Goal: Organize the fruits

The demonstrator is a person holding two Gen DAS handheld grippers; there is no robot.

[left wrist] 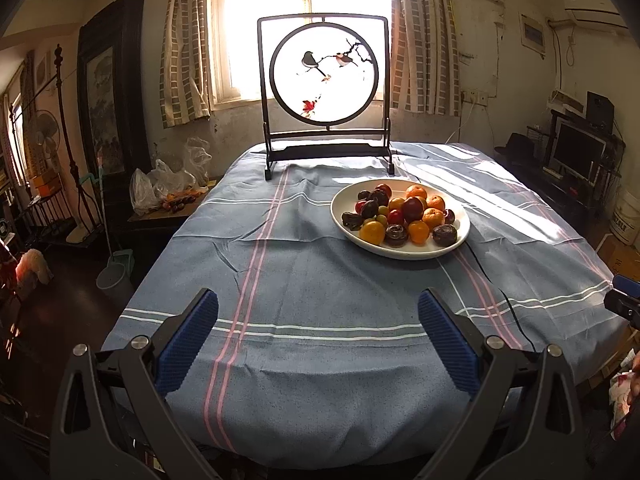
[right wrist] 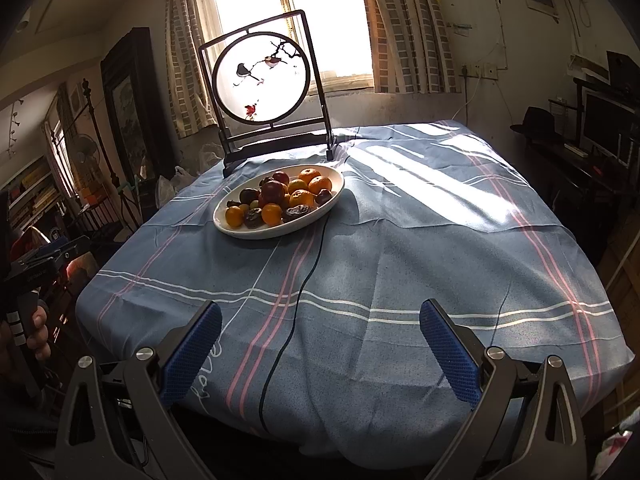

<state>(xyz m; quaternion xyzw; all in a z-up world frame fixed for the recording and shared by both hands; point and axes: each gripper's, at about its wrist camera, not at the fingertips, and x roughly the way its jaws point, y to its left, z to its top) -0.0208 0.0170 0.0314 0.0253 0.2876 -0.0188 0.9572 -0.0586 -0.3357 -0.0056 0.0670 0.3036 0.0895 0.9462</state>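
Note:
A white oval plate [left wrist: 460,236] sits on the blue striped tablecloth [left wrist: 304,264], piled with oranges [left wrist: 419,231], dark red plums [left wrist: 413,208] and dark brown fruits [left wrist: 444,235]. It also shows in the right wrist view [right wrist: 224,222], with oranges [right wrist: 272,214] and dark fruits [right wrist: 298,212] in it. My left gripper [left wrist: 318,304] is open and empty above the near table edge, well short of the plate. My right gripper [right wrist: 320,316] is open and empty above the near edge, with the plate far ahead to its left.
A framed round bird screen [left wrist: 324,74] stands at the table's far end before a bright window. A thin black cable [right wrist: 296,300] runs from the plate to the near edge. Plastic bags with fruit [left wrist: 172,192] lie on a side table left. A monitor [left wrist: 576,152] stands at right.

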